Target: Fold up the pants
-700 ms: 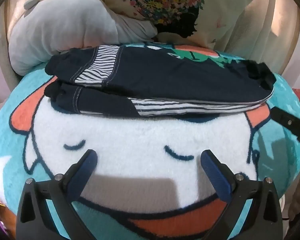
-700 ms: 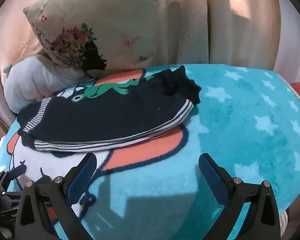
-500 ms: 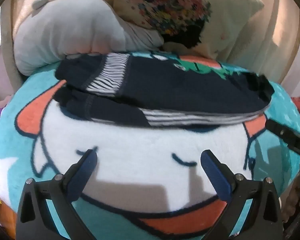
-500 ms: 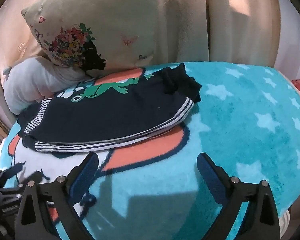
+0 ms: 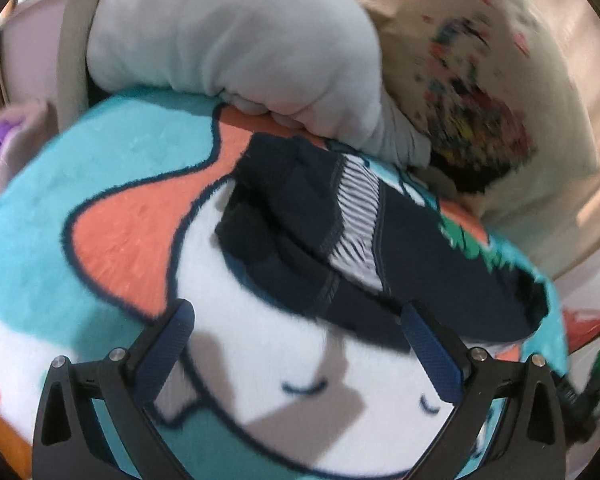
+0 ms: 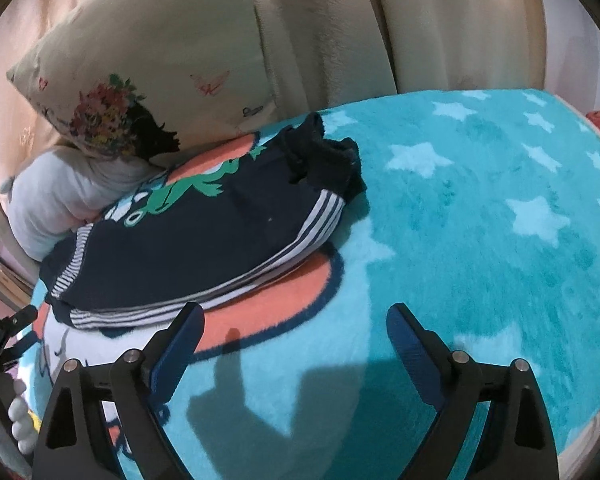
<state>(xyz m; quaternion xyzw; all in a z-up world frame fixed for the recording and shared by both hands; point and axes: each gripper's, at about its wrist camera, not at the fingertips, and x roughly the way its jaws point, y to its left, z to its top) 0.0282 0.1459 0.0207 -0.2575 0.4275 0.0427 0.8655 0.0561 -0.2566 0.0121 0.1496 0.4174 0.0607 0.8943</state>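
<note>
Navy pants [image 6: 204, 240] with white stripes lie folded lengthwise on a teal cartoon blanket [image 6: 480, 220]. In the left wrist view the pants [image 5: 380, 264] show their hem end nearest, running away to the right. My left gripper [image 5: 300, 328] is open and empty, just short of the pants' near edge. My right gripper [image 6: 296, 332] is open and empty, over the blanket in front of the pants' striped edge. The waistband end [image 6: 324, 156] is bunched at the far right.
A floral cream pillow [image 6: 148, 80] and a grey-white cushion [image 5: 236, 40] lie behind the pants. Cream curtains [image 6: 380, 20] hang at the back. The left gripper's body [image 6: 0, 336] shows at the left edge of the right wrist view.
My left gripper has swung left and turned toward the pants' hem end, with motion blur. My right gripper has moved slightly closer. The pants have not moved.
</note>
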